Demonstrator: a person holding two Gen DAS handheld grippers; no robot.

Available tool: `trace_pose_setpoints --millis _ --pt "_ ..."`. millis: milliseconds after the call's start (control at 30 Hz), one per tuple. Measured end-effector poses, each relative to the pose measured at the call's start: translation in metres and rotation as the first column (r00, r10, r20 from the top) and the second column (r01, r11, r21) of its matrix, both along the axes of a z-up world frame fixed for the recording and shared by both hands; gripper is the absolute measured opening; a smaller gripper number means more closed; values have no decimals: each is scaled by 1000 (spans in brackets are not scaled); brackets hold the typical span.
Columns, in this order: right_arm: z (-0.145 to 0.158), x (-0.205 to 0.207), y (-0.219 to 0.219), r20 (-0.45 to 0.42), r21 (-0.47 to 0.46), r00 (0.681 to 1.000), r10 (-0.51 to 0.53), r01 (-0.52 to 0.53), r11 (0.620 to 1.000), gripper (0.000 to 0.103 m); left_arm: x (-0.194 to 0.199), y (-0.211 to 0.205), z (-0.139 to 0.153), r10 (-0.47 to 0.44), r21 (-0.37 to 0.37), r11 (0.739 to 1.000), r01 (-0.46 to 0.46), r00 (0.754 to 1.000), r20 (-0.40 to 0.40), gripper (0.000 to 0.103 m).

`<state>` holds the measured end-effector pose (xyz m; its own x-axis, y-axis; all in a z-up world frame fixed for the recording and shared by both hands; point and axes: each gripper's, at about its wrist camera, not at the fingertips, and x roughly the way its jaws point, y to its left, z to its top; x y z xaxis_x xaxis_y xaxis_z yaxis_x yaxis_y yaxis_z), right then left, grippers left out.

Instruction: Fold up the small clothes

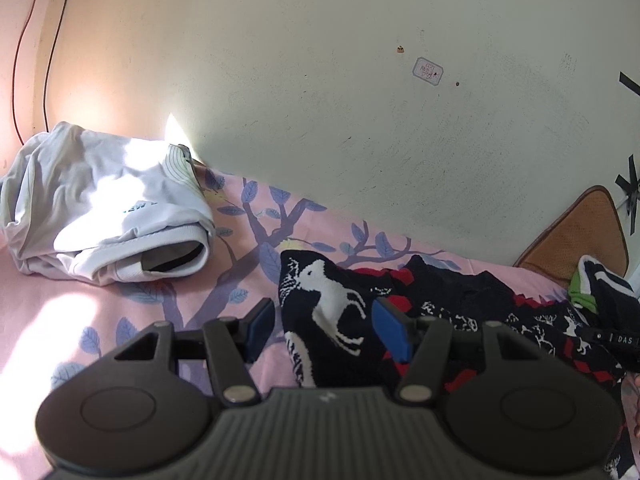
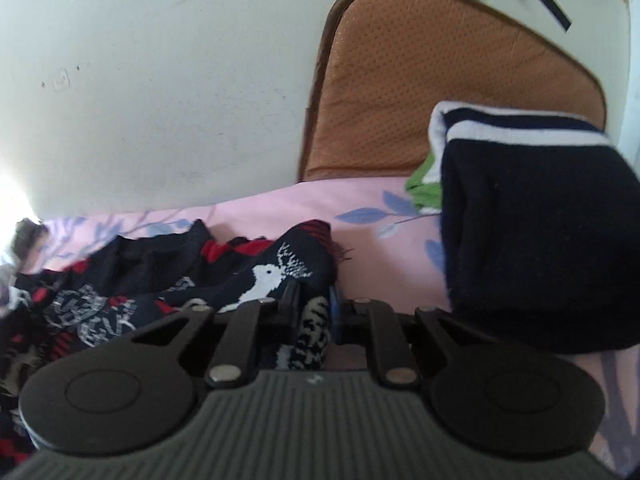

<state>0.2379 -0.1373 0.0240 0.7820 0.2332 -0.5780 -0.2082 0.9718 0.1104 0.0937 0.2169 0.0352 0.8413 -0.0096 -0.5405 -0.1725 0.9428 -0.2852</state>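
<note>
A dark knit sweater (image 1: 332, 312) with white reindeer and red diamonds lies crumpled on the pink leaf-print bedsheet (image 1: 132, 304). My left gripper (image 1: 320, 326) is open, its blue pads either side of the sweater's left edge, just above the cloth. In the right wrist view the same sweater (image 2: 168, 280) spreads to the left. My right gripper (image 2: 314, 304) is shut on a fold of the sweater's right edge.
A folded white garment (image 1: 104, 204) lies at the back left by the wall. A folded navy garment with white stripes (image 2: 532, 240) on green cloth sits to the right. A brown cushion (image 2: 432, 80) leans against the wall behind it.
</note>
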Motion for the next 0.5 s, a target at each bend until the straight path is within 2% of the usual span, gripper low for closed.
trace_pose_setpoints --millis 33,67,100,167,200,267,333,367,400,467,500 --pt "-2 -2 2 6 -22 1000 -1 1 1000 22 0 1 0 1 -2 1000 -1 1000 -2 55" --pt "0 -5 3 14 -40 1000 -7 8 999 34 0 2 0 2 -8 1000 -2 1000 0 55" --pt "6 -8 4 30 -63 999 -24 26 998 40 -1 3 1 5 -13 1000 -5 1000 3 55" --pt "27 -26 7 113 -59 993 -33 40 997 40 -2 5 3 12 -22 1000 -12 1000 9 55" --pt "37 -35 12 135 -33 991 1 3 999 40 -2 6 3 15 -26 1000 -15 1000 11 55" --pt "53 -44 21 79 65 988 136 -141 988 40 -3 7 5 19 -35 999 -19 1000 15 55" --pt "53 -46 45 -27 206 956 293 -282 937 39 -4 8 6 21 -38 999 -20 1000 18 55" --pt "50 -50 59 -45 209 943 331 -315 926 39 -5 8 7 23 -38 999 -22 1000 21 55" --pt "48 -55 77 -49 163 928 370 -358 920 38 -6 9 8 24 -40 999 -23 999 25 55" --pt "43 -62 114 -25 -18 902 432 -432 902 39 -7 10 10 21 -48 999 -19 999 32 55" --pt "39 -60 124 -35 -71 896 442 -443 894 39 -7 10 10 17 -53 998 -16 999 32 55"
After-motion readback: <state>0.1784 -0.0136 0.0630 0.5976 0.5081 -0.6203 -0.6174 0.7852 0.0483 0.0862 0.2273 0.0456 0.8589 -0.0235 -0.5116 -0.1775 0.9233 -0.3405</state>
